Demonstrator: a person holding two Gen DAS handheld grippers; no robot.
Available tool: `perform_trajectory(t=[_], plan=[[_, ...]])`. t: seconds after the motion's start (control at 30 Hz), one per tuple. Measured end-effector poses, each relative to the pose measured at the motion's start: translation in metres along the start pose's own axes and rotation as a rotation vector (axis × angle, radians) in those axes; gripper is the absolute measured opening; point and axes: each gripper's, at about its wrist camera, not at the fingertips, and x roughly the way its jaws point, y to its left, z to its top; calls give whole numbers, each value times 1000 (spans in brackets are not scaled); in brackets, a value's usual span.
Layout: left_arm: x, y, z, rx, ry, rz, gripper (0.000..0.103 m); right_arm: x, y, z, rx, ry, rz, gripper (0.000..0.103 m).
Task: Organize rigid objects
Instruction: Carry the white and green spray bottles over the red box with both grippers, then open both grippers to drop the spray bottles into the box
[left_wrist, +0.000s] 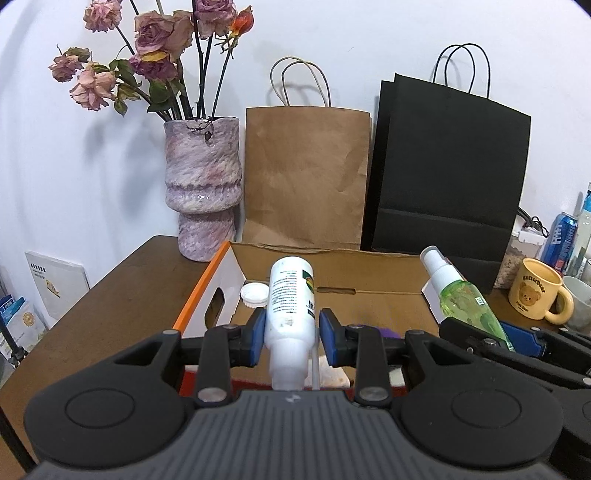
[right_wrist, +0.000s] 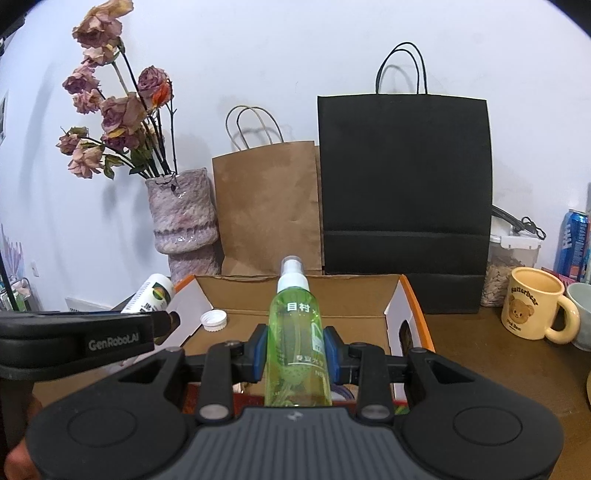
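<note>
Brown table, white wall — left gripper clamps white bottle, right gripper green bottle.

Your brown wooden table, bearing open cardboard box, marbled vase, brown paper bag, black paper bag, yellow bear mug, blue can.
</note>
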Motion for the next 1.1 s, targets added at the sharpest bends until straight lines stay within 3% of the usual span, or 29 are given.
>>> perform_trajectory(t=[0.47, 1.1], plan=[[48, 0, 18, -11, 12, 28, 32, 46, -9, 23, 1, 18, -9, 31], [90, 6, 27, 4, 52, 60, 32, 89, -14, 27, -20, 71, -29, 31]])
